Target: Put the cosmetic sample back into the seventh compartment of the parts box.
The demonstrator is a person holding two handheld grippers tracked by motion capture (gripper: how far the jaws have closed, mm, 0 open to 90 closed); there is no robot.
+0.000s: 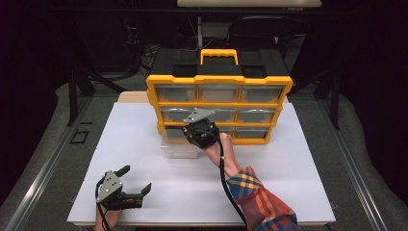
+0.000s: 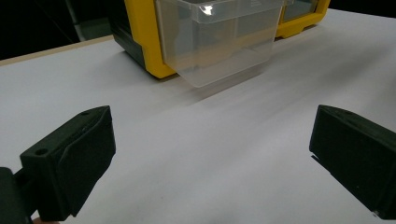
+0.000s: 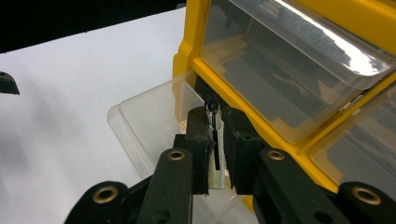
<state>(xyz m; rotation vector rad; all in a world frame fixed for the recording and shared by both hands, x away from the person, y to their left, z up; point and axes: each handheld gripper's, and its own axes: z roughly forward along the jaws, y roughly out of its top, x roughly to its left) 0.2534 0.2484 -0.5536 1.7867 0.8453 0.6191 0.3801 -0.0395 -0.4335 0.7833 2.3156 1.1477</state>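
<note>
A yellow plastic organizer cabinet with clear drawers and a black top (image 1: 219, 91) stands at the far edge of the white table (image 1: 288, 163), near the middle. Its bottom-left clear plastic drawer (image 1: 179, 148) is pulled out toward the person and juts over the tabletop, the rest of the drawers sitting flush. The right gripper (image 3: 215, 140), held by the hand in a plaid sleeve, is clenched on the front wall of that drawer: in the right gripper view its black jaws pinch the thin clear rim between them (a narrow strip of plastic shows in the slit). The left gripper (image 1: 135, 180) rests near the table's near-left corner, well apart from the cabinet, its jaws spread wide and grasping nothing; the left gripper view has bare white table between them, with the pulled-out drawer farther off.
</note>
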